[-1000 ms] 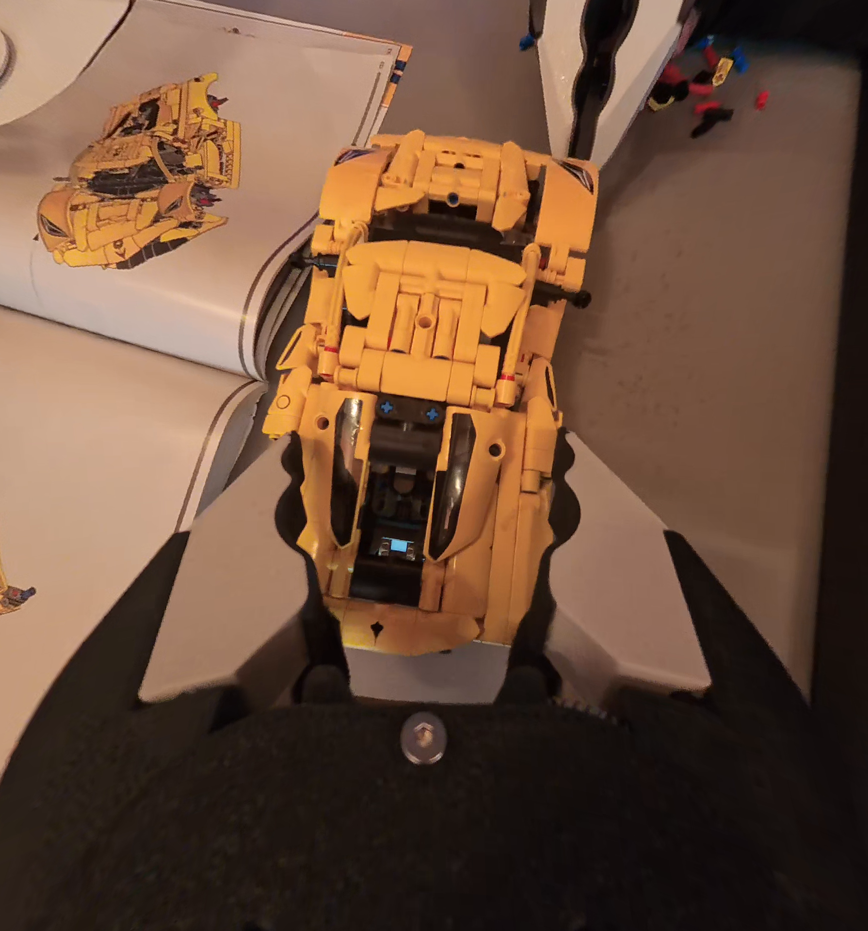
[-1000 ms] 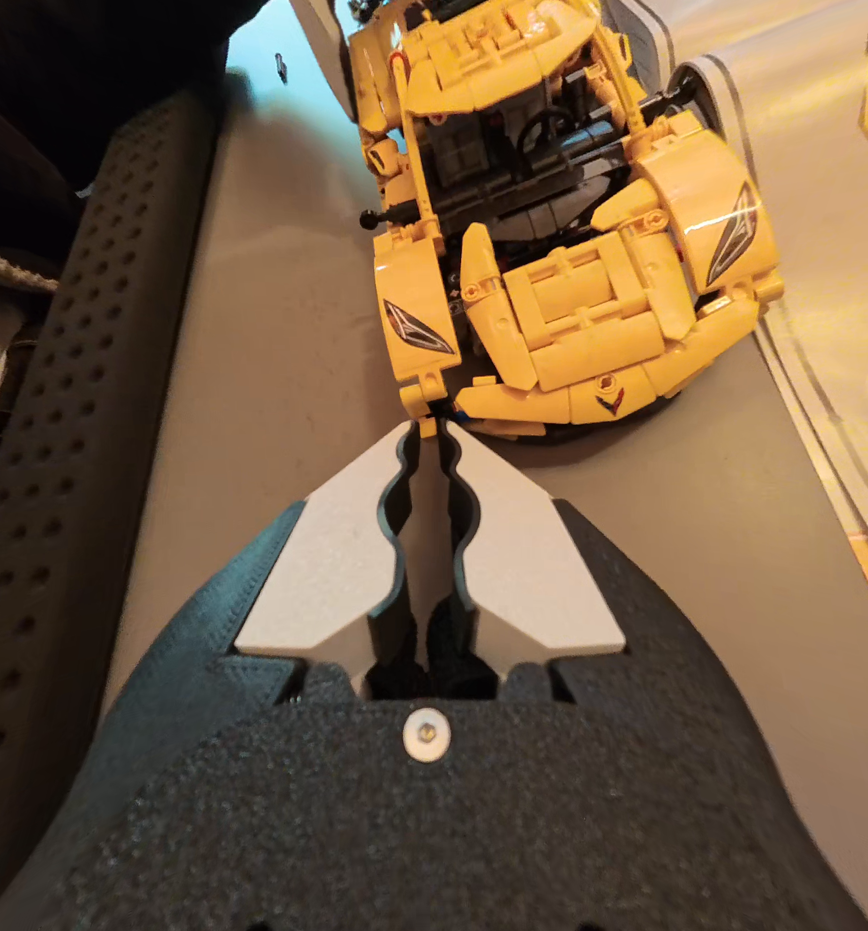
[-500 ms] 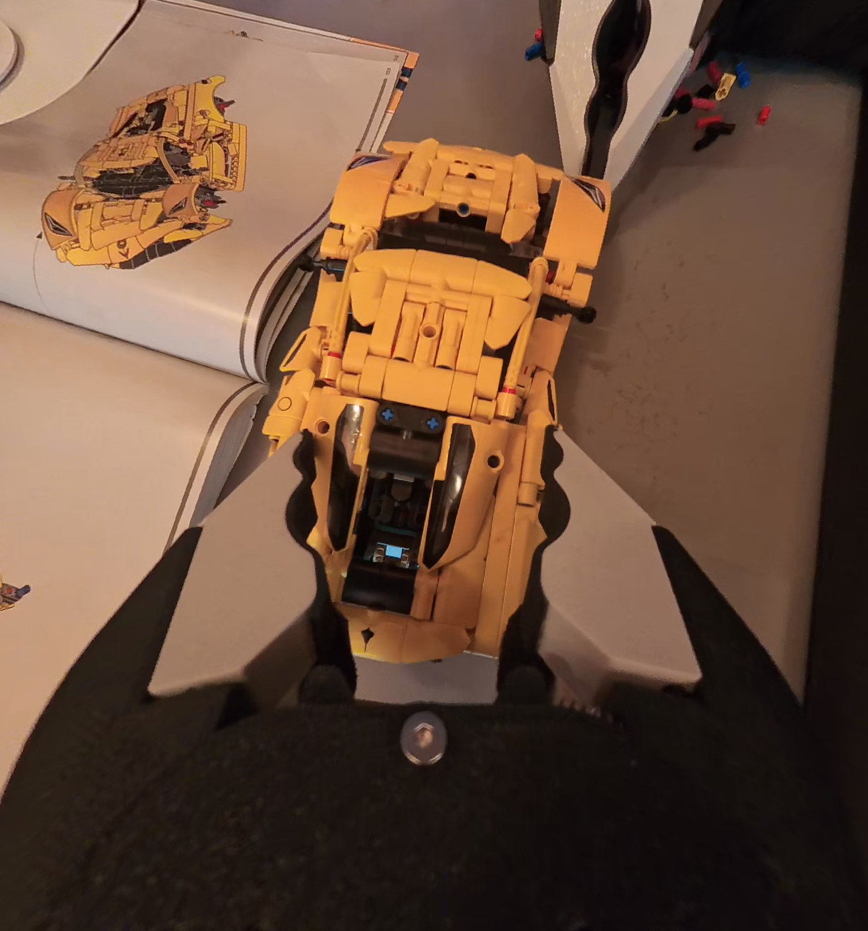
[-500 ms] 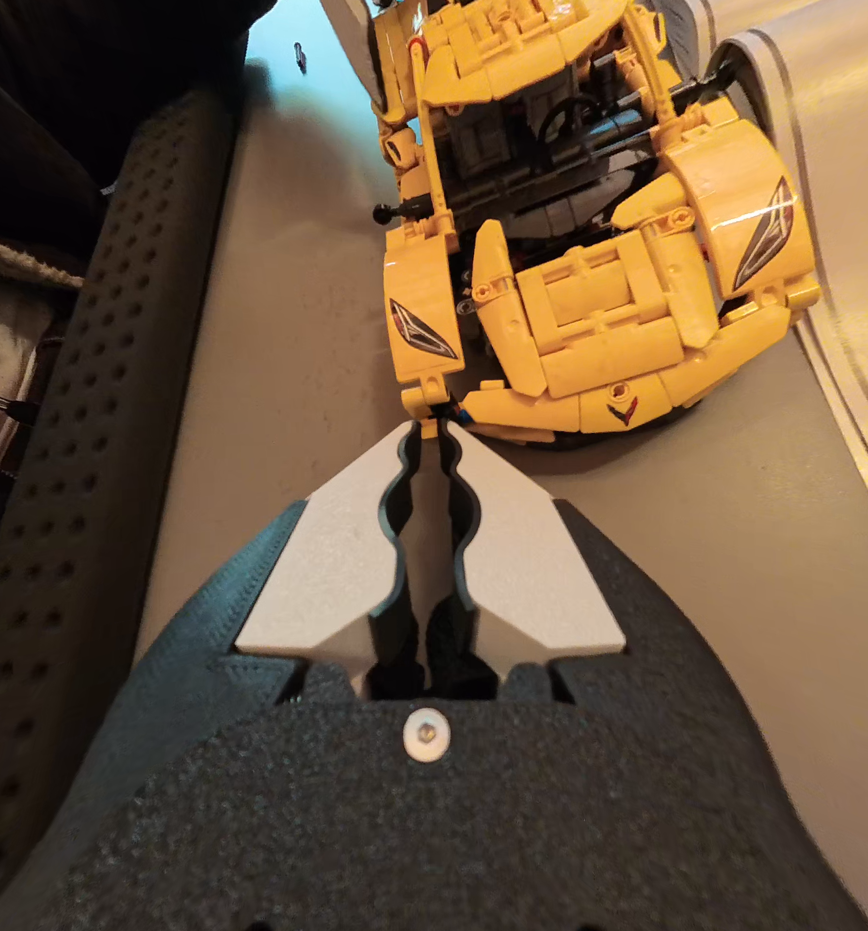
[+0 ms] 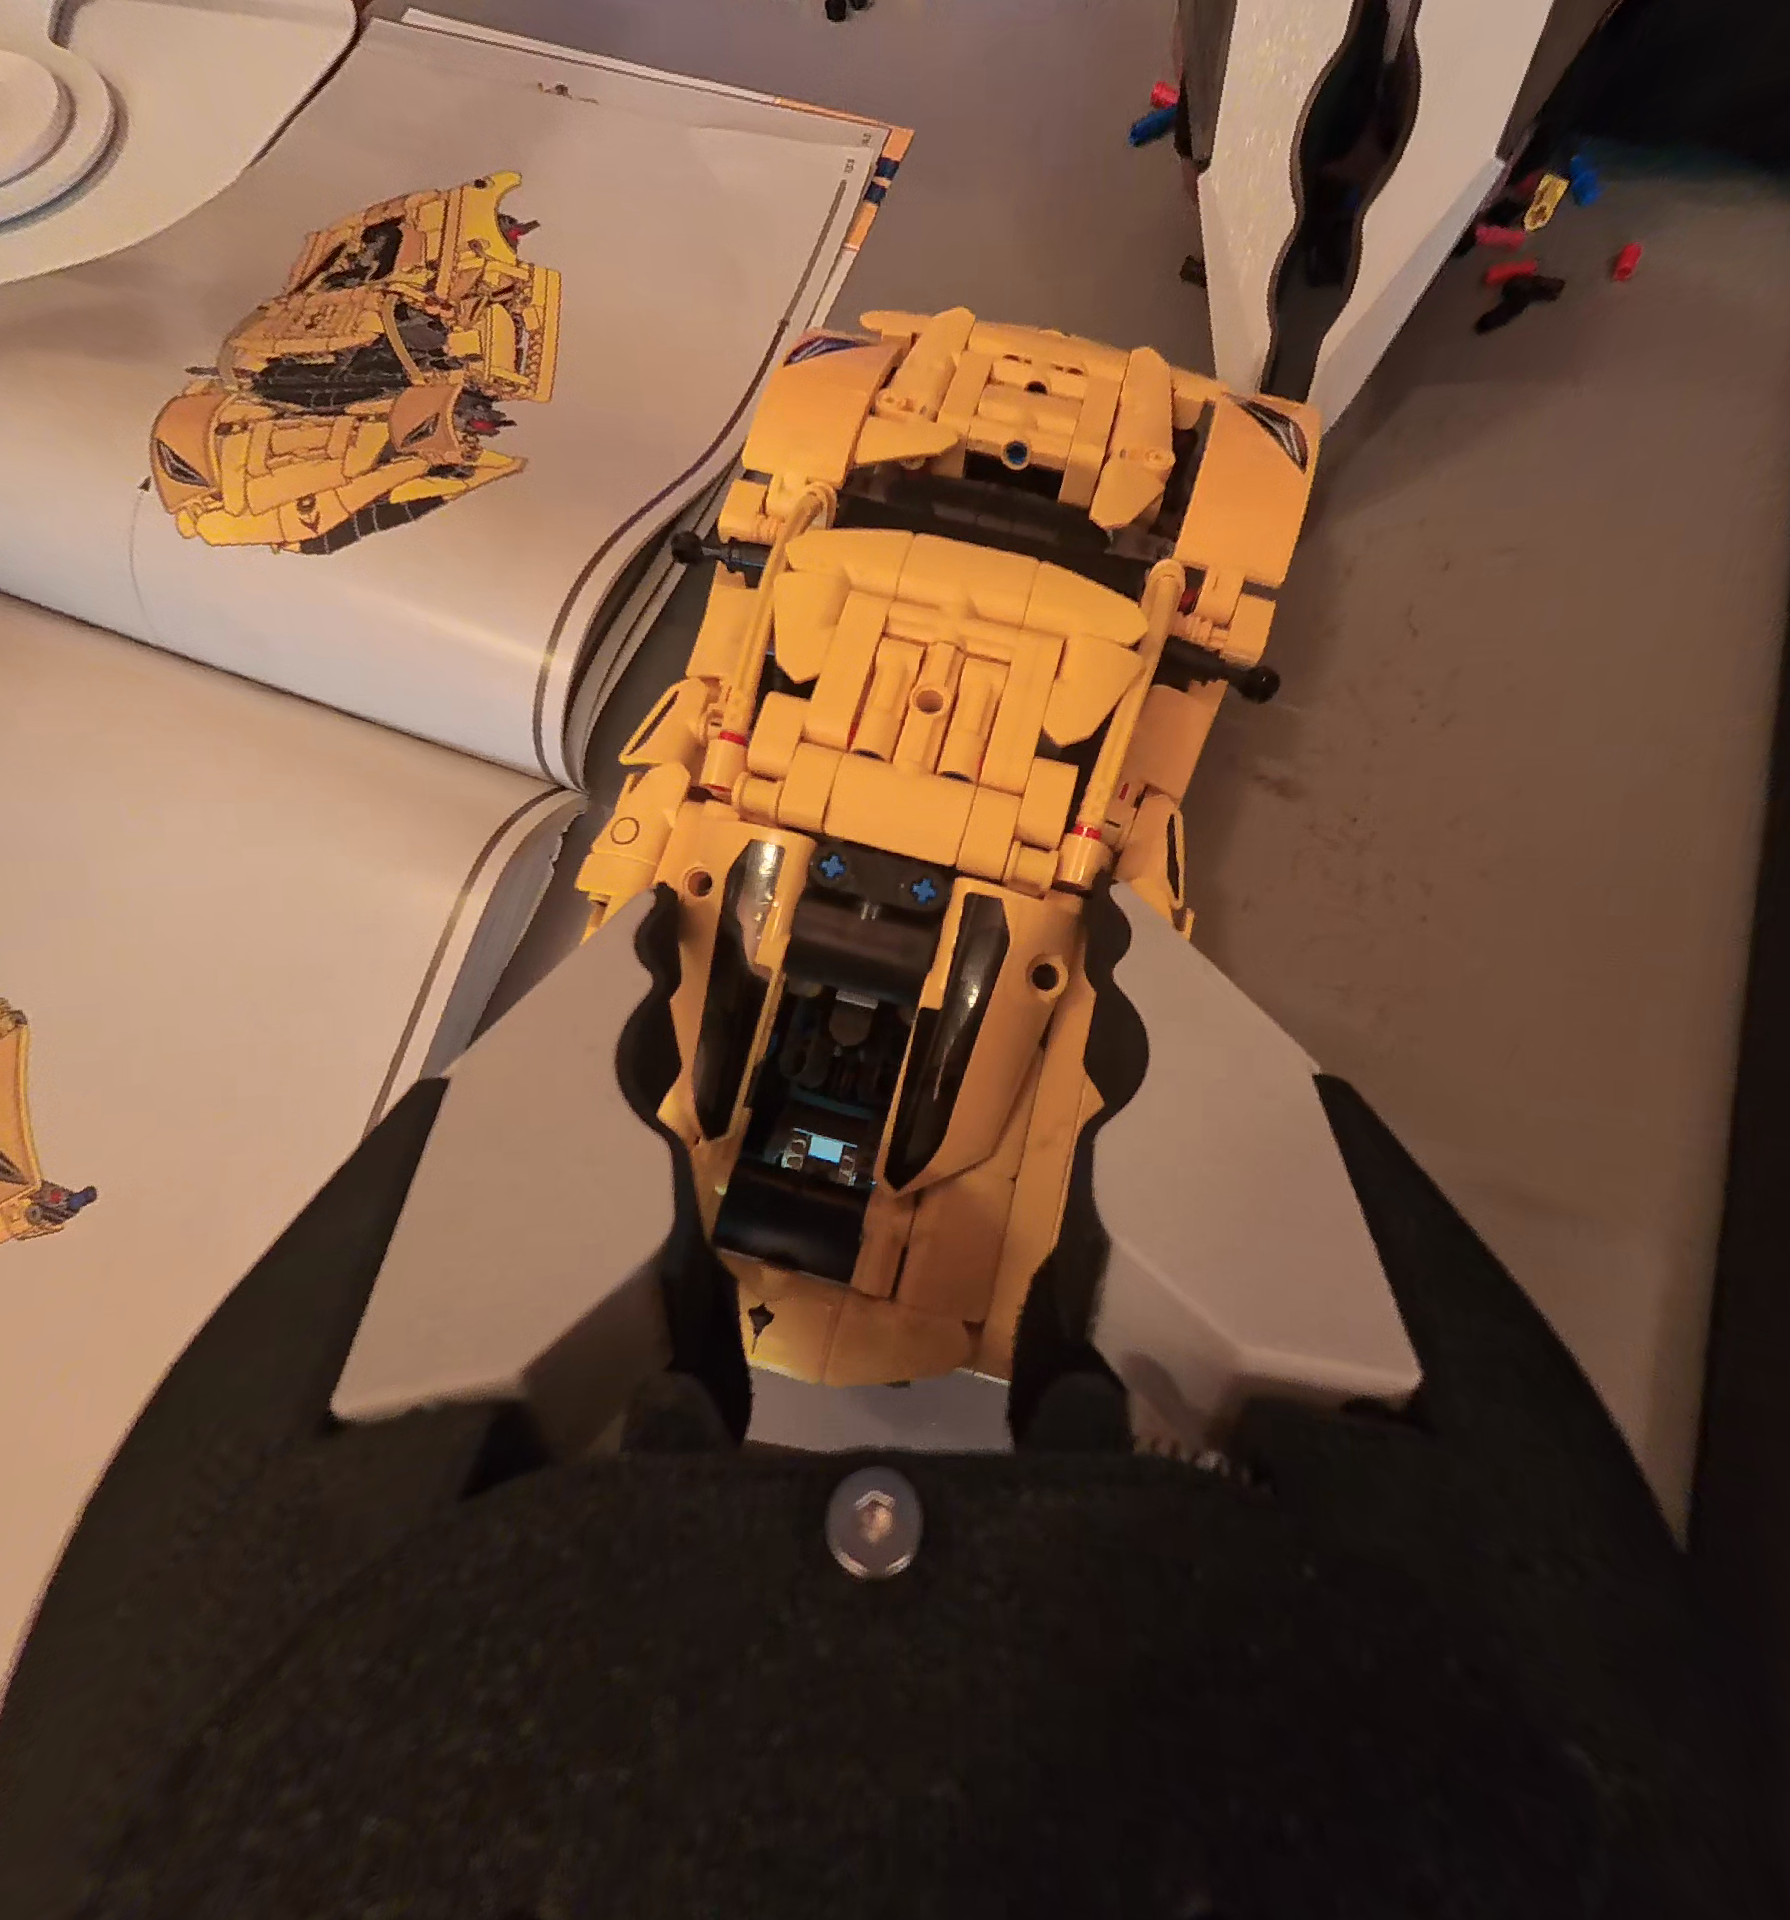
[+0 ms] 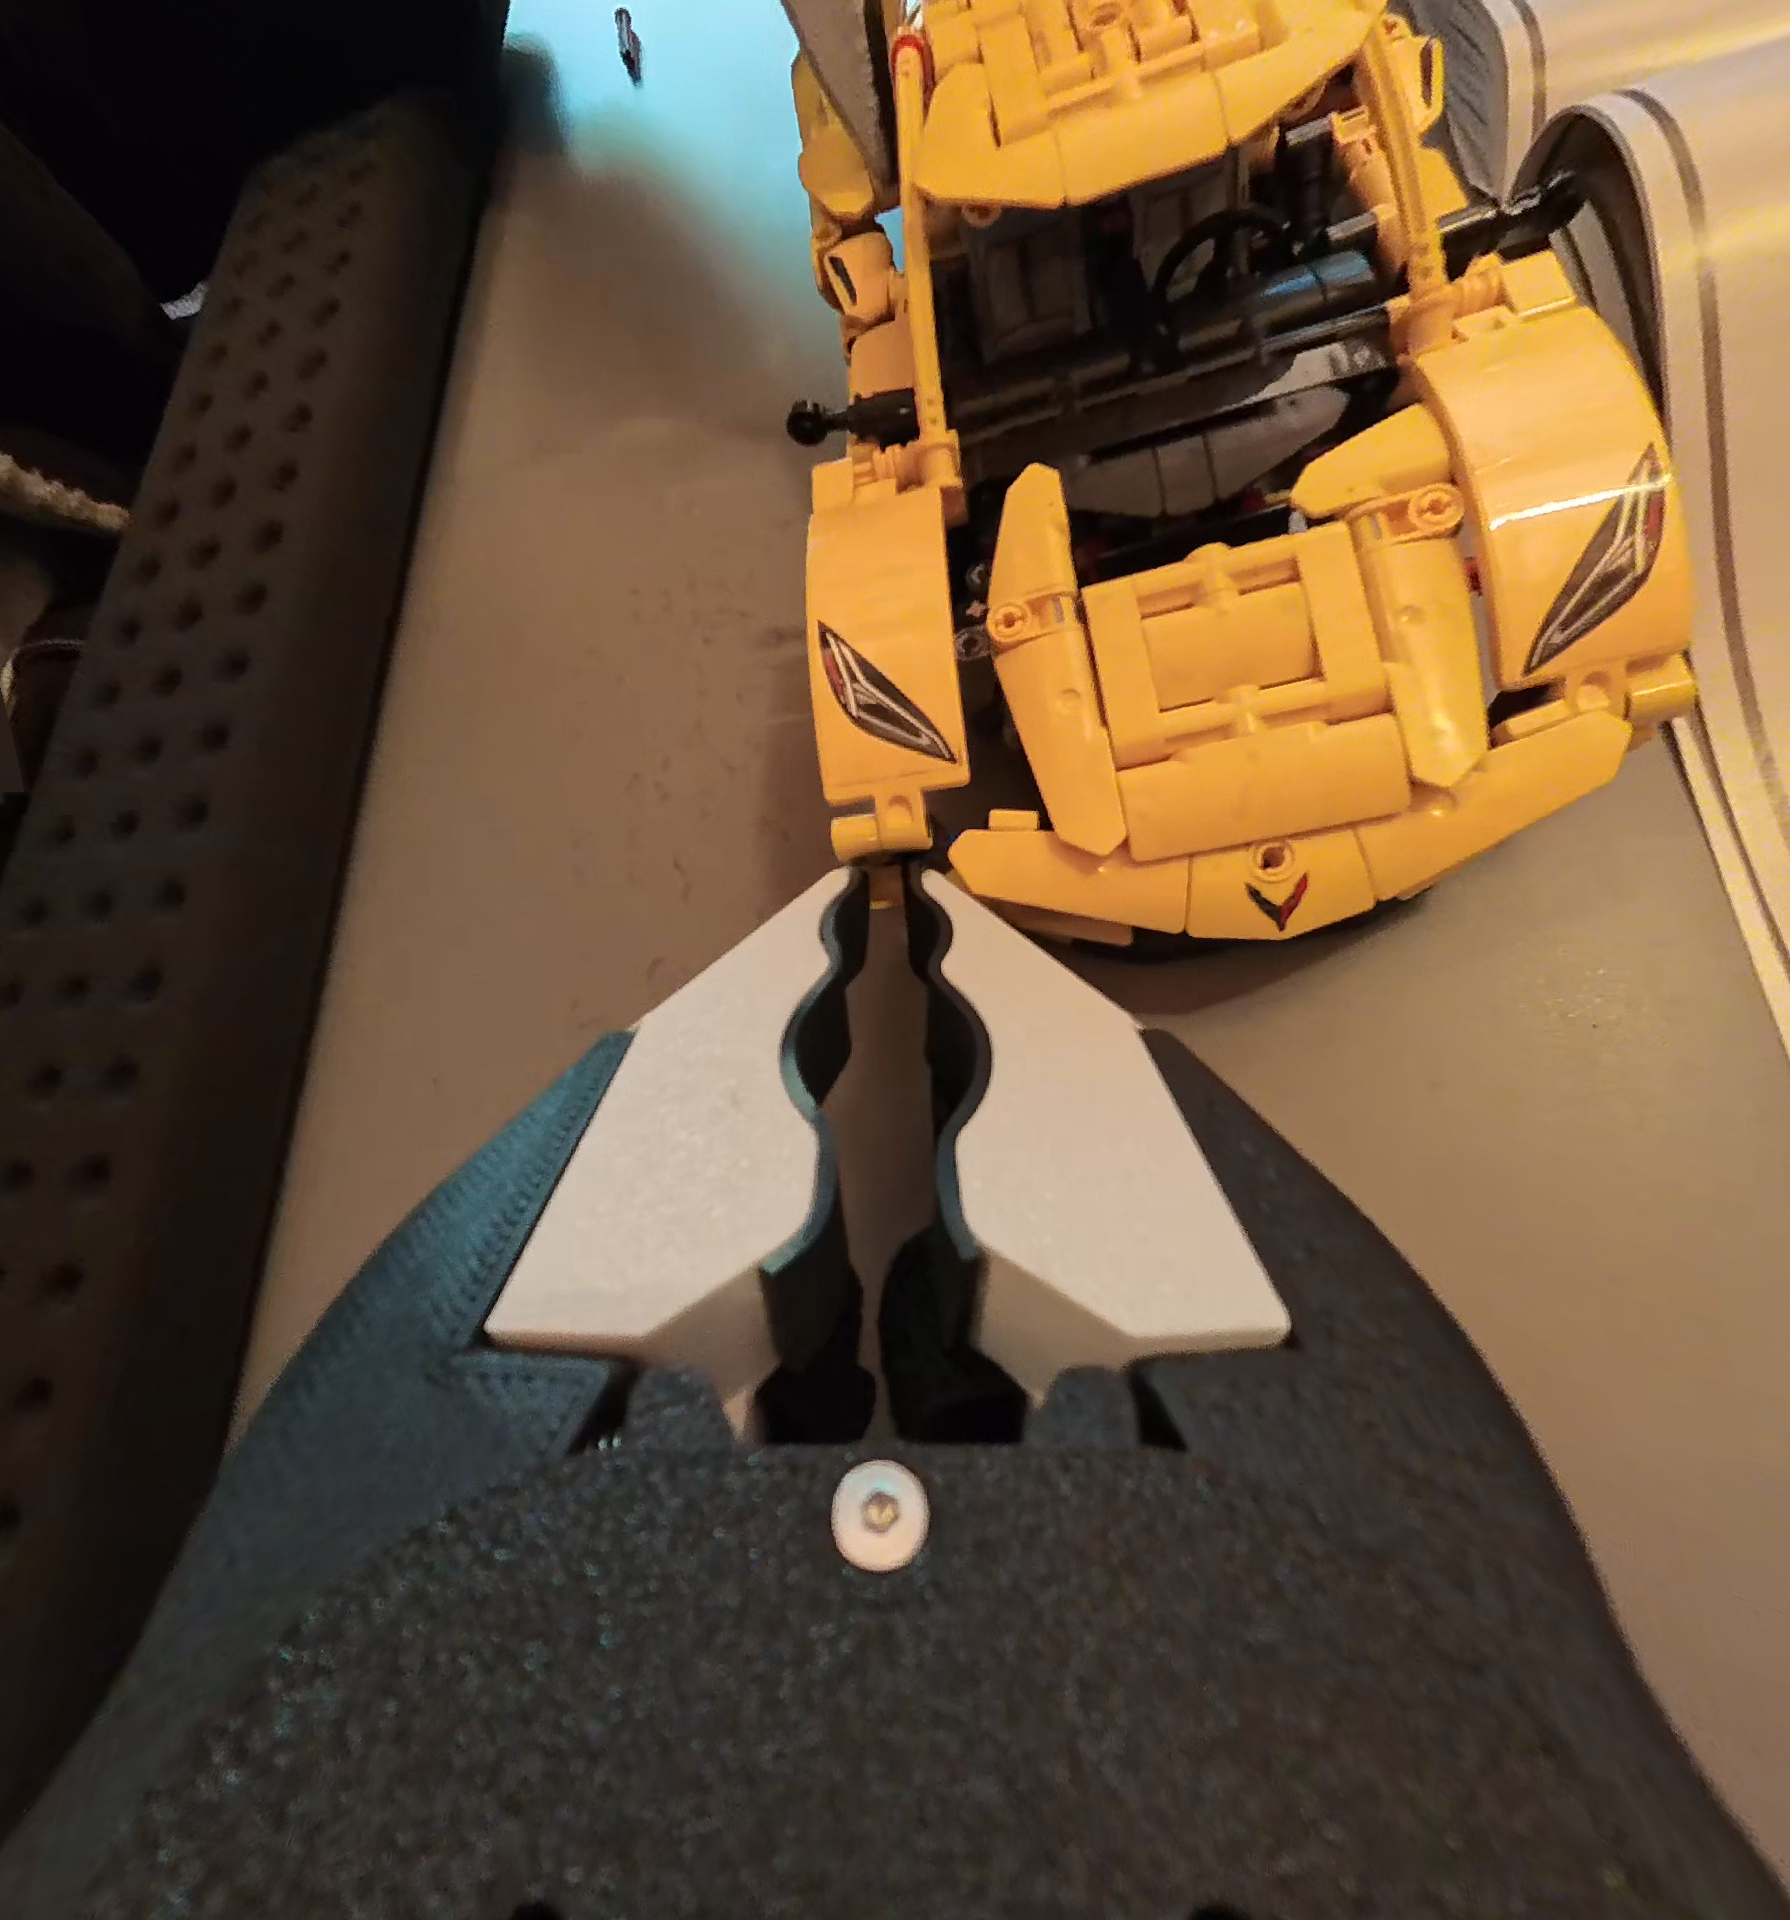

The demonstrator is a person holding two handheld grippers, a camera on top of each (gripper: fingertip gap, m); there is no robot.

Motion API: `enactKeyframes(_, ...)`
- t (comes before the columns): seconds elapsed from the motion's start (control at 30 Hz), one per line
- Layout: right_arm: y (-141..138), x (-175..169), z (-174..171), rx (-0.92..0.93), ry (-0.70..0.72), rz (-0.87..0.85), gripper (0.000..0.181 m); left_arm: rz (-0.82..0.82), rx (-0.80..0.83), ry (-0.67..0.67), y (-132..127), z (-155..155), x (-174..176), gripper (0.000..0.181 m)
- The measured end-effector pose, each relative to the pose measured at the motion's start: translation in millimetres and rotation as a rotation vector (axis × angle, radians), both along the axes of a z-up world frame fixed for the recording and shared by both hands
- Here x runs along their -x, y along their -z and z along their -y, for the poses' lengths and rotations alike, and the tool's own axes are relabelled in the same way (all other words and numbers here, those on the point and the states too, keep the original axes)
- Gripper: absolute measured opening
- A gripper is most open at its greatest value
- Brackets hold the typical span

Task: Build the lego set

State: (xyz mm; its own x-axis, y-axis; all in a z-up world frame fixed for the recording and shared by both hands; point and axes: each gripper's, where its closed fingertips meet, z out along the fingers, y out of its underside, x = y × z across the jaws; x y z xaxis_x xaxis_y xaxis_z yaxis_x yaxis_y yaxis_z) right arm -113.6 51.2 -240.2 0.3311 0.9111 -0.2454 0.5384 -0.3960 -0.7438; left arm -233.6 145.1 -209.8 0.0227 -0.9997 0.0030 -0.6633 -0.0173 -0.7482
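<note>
Basically left gripper point(image 5: 875, 914) clamped yellow lego car point(image 5: 953, 790) rear at 6 o'clock; right gripper point(image 6: 886, 883) pinched headlight panel point(image 6: 886, 665)'s bottom edge. Fragile, probably light; grip solid bodywork.

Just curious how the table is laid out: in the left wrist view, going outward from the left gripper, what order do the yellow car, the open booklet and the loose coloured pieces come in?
1. Car: between the left gripper's jaws.
2. Booklet: left, beside the car.
3. Loose pieces: farthest, top right.
</note>
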Motion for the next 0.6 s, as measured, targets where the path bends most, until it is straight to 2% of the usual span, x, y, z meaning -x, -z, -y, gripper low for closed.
enactKeyframes(0.37,0.7,-8.3,-9.6,-0.083,0.040,0.057,0.006,0.005,0.016,0.001,-0.9,0.8,0.9,0.078)
enactKeyframes(0.6,1.2,-10.8,-3.9,-0.103,0.019,0.094,0.016,0.008,0.018,0.002,-0.9,0.9,1.2,0.078)
